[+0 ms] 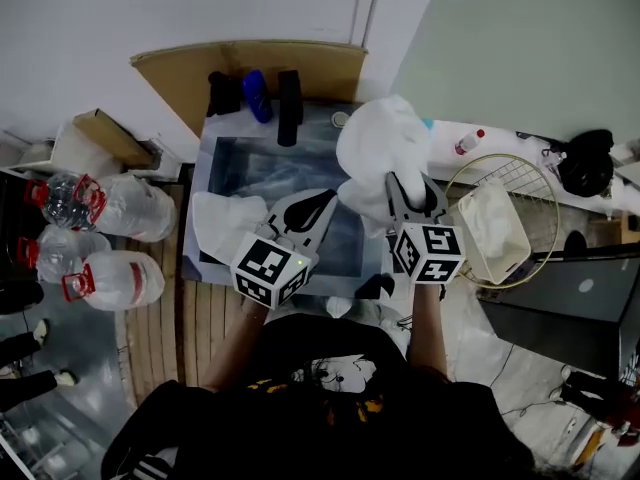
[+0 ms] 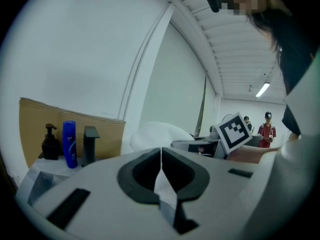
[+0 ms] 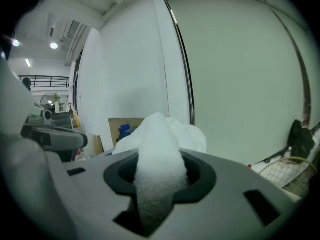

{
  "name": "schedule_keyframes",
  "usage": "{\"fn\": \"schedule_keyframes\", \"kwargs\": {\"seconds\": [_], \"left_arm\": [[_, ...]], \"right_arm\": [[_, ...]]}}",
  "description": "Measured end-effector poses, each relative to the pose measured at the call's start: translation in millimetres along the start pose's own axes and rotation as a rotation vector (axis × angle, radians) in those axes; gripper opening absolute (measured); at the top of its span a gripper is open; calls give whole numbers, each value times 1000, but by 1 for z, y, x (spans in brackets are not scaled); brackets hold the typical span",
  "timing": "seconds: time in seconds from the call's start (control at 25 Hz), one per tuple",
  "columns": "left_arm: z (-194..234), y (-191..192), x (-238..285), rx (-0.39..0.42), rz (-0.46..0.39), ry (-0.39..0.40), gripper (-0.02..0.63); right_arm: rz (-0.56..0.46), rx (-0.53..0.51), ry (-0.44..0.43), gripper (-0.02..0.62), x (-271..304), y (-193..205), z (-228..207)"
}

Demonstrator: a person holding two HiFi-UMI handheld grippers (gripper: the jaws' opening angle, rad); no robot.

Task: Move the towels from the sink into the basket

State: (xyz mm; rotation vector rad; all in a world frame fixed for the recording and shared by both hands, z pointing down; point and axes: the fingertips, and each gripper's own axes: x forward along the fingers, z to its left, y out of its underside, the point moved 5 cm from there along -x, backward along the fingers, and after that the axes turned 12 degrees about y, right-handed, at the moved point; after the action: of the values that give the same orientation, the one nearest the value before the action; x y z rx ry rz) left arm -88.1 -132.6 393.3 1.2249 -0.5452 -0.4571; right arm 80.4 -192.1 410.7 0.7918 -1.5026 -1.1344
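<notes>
Towel [image 1: 385, 138] pinched in right claw [image 1: 404, 190], held above sink [image 1: 265, 168]; left claw [image 1: 316, 205] pressed together. Next: carry right over basket [image 1: 505, 158], release.

A white wall [image 1: 200, 8] runs along the far side and meets a pale green panel [image 1: 520, 38] at a vertical seam. A cardboard sheet [image 1: 250, 63] leans against the wall. At the left, big water bottles [image 1: 110, 278] sit on a grey floor [image 1: 90, 368], near wooden slats [image 1: 205, 318] and a cardboard box [image 1: 100, 133]. The left gripper view shows a ribbed white ceiling [image 2: 235, 39] with a strip light [image 2: 262, 90]. The right gripper view shows a round lamp [image 3: 54, 45] above a railing [image 3: 45, 79].
</notes>
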Motion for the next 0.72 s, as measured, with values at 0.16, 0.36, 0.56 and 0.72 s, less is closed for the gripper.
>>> {"fn": "schedule_keyframes", "kwargs": {"seconds": [0.16,0.36,0.56,0.72], "left_arm": [[-29,-7,35,28,8,35,11],[-72,-13,96,46,24,80,11],[-121,-10,171,46,51,134,11],[-159,-2,235,48,79,205,11]], "right_arm": [[-26,33,6,138,-16,-3,-39],[-40,63,42,138,-41,0,-113],[-39,86,87,137,-66,12,-202],[-22,112,162,135,-87,30,-274]]}}
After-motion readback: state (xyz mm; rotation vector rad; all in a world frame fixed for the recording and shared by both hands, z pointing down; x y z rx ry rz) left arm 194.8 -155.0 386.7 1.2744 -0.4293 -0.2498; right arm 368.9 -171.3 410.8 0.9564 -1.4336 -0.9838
